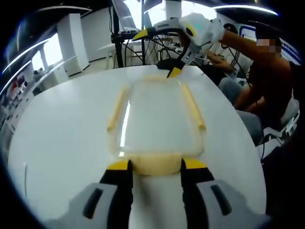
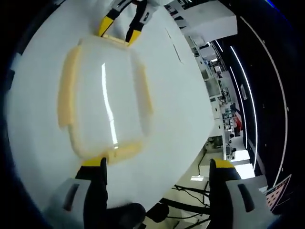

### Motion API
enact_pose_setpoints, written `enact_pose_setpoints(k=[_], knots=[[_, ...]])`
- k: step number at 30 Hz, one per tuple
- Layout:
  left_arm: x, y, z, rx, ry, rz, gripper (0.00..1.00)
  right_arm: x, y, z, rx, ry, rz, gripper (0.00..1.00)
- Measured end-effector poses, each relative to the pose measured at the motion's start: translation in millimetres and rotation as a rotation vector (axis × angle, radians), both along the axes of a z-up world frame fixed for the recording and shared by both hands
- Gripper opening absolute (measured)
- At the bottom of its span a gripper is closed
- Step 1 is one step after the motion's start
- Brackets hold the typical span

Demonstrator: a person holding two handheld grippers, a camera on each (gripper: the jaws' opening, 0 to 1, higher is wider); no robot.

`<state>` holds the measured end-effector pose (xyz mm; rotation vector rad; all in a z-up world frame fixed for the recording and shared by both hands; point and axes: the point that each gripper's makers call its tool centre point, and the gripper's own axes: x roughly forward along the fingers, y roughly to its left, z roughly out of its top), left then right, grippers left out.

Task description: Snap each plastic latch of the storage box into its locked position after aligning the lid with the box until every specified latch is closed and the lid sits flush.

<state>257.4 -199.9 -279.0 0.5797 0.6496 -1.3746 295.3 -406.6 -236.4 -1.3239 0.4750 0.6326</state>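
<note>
Box (image 1: pixel 155 119) sits mid-table (image 1: pixel 62 143), lid on; side latches look down, end ones unclear. Left gripper (image 1: pixel 155 167) jaws straddle the near end latch (image 1: pixel 155 163); right gripper (image 2: pixel 157 164), wide, works the far end

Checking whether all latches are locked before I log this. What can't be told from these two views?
- Left gripper view: near latch sits between the left tongs; its catch is hidden.
- Right gripper view: far latch is small, behind the other tongs.
- Both views: side latches blurred; lid flushness unclear.
</note>
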Motion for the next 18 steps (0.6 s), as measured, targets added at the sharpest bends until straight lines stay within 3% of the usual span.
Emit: enact_pose_setpoints(k=[18], knots=[[-1.4,-0.4,0.4,0.005,0.004,-0.005,0.38,1.3,1.3,-1.7,-0.016,0.12,0.056,0.88]])
